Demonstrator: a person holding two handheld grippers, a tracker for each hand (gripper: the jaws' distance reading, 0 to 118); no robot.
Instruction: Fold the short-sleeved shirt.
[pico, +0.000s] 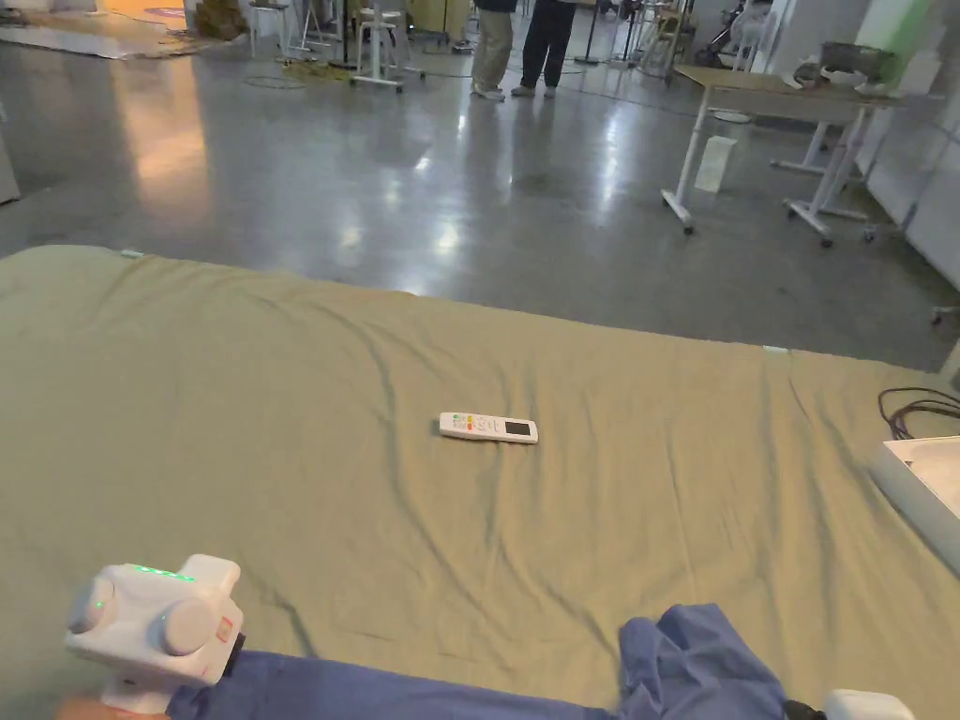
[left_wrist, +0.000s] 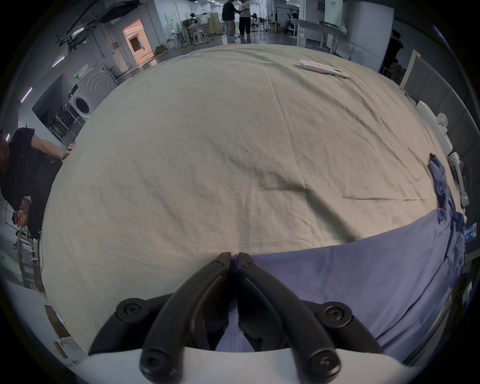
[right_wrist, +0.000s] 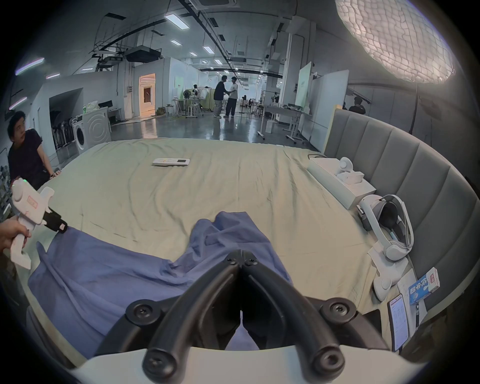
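A blue short-sleeved shirt (pico: 422, 694) lies stretched along the near edge of a bed with a beige sheet (pico: 375, 394). In the left gripper view my left gripper (left_wrist: 235, 258) is shut on the shirt (left_wrist: 337, 285), pinching its left end just above the sheet. My right gripper (right_wrist: 241, 259) is shut on the shirt (right_wrist: 117, 272) at its right end, where the cloth bunches up into a hump. The head view has the left gripper (pico: 232, 656) at the bottom left and the right gripper (pico: 811, 710) at the bottom right. The left gripper (right_wrist: 61, 226) also appears far left in the right gripper view.
A white remote control (pico: 487, 427) lies mid-bed. At the right edge sit a white box (right_wrist: 337, 181), a headset (right_wrist: 389, 228), a carton (right_wrist: 424, 285) and a phone (right_wrist: 397, 322), against a grey headboard (right_wrist: 389, 161). A person (right_wrist: 26, 156) leans on the bed's left side.
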